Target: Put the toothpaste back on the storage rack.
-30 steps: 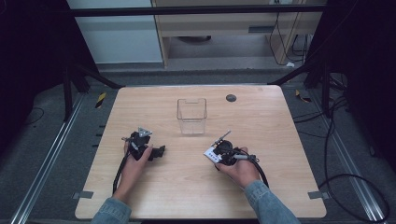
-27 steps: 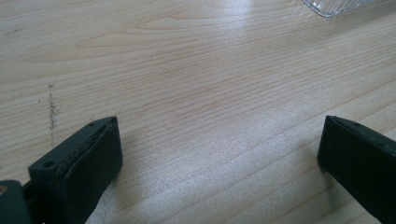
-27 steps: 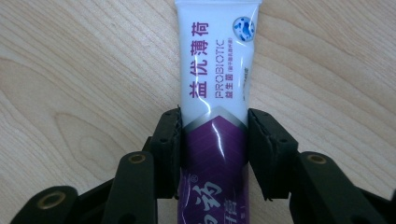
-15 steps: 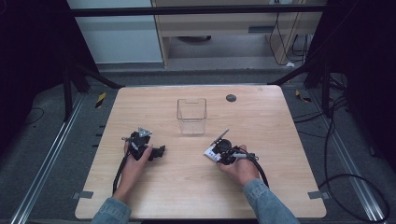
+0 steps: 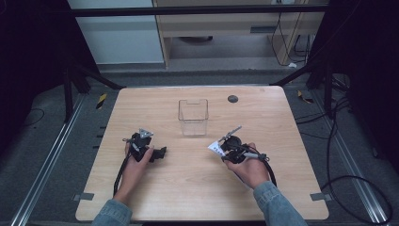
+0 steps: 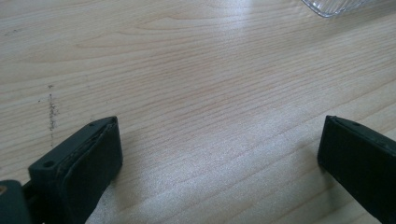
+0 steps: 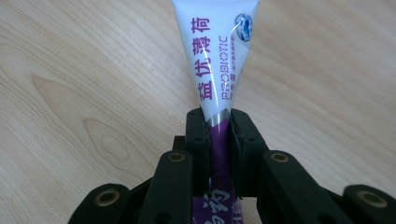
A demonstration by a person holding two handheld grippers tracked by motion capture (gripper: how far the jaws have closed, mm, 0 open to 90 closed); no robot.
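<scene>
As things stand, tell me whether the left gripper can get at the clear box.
Probably yes. The left gripper rests open on the table, holding nothing, and the bare wood between it and the clear box leaves the way free. The right gripper, shut on the tube, sits off to the other side.

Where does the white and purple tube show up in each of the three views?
High view: the tube sits right of centre, clamped in the right gripper.
Left gripper view: the tube is not in it.
Right gripper view: the tube rises from bottom centre to the top edge.
Shared landmark: the clear plastic box, whose corner appears at the left gripper view's top right.
</scene>
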